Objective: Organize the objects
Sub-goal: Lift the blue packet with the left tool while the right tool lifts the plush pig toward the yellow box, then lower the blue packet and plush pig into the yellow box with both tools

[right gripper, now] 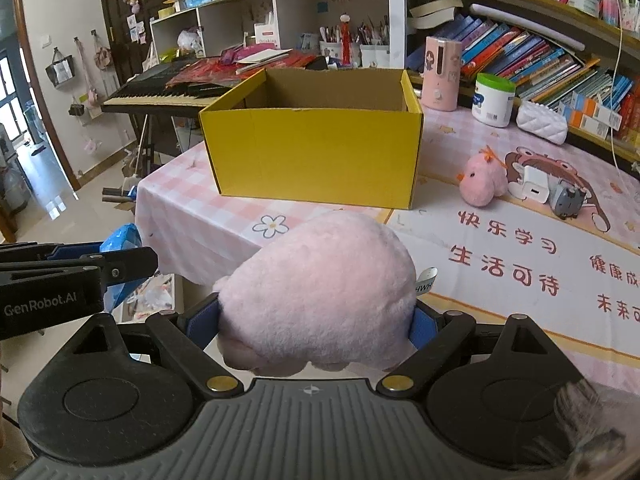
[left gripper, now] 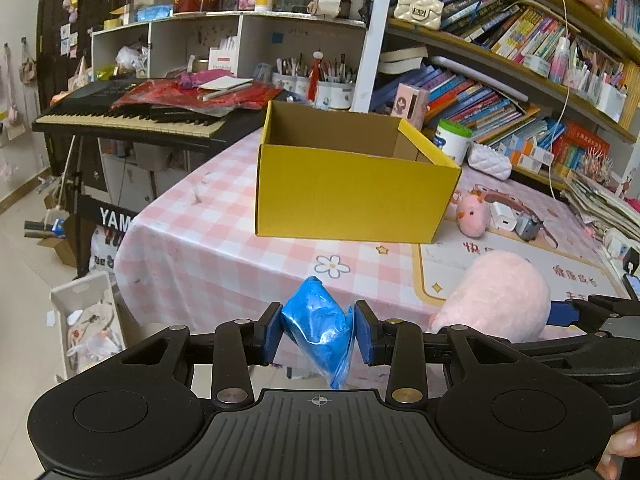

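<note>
At the far left, a black electronic keyboard (left gripper: 132, 116) stood beyond the worktop's edge, with red wrapping and papers heaped on it. The worktop (left gripper: 208, 232) wore a pink-and-white checked cloth printed with flowers. The left gripper (left gripper: 318, 334) hung near the front edge of that cloth, its blue-padded fingers (left gripper: 272, 332) clamped on a crumpled blue plastic bag (left gripper: 318, 328), whose tail drooped below the pads. Ahead of both grippers, an open yellow cardboard box (right gripper: 316, 156) with a plain brown inside sat on the cloth; how much lay in it could not be told from either view. Just beside the left gripper, the right gripper (right gripper: 318, 324) held a large, rounded pale pink plush toy (right gripper: 320, 288) above the worktop's front part, its fingers (right gripper: 202, 320) pressed into the fur on both sides, a white tag sticking out at the right. Right of the box lay a small pink plush chick (right gripper: 480, 182), next to it a white charger block (right gripper: 534, 184) and a small grey gadget (right gripper: 566, 198). Behind these stood a white green-lidded tub (right gripper: 493, 100) and a white quilted pouch (right gripper: 542, 122), in front of shelves packed with books.
</note>
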A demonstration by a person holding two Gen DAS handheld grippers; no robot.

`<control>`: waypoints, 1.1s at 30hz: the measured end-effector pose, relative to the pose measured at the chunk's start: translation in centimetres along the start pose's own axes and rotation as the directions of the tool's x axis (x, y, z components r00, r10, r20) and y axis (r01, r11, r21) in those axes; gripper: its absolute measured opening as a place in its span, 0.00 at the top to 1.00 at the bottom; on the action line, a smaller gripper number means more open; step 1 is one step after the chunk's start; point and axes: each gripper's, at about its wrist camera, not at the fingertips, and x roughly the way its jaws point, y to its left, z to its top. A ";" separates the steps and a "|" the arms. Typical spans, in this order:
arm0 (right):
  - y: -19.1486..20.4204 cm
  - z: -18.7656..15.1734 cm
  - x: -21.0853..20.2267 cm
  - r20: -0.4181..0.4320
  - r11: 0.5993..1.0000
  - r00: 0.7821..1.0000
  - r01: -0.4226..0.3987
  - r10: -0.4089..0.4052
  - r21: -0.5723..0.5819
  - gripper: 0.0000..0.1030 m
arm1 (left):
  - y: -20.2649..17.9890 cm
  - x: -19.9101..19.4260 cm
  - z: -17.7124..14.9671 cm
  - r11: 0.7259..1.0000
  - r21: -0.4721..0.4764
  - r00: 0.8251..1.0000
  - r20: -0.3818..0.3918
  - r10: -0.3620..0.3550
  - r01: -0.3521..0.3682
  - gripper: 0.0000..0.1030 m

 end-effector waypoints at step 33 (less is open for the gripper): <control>-2.1 7.6 2.9 0.183 0.999 0.982 0.043 -0.046 0.020 0.12 | 0.2 3.5 7.7 1.000 0.011 0.978 0.210 -0.017 0.015 0.65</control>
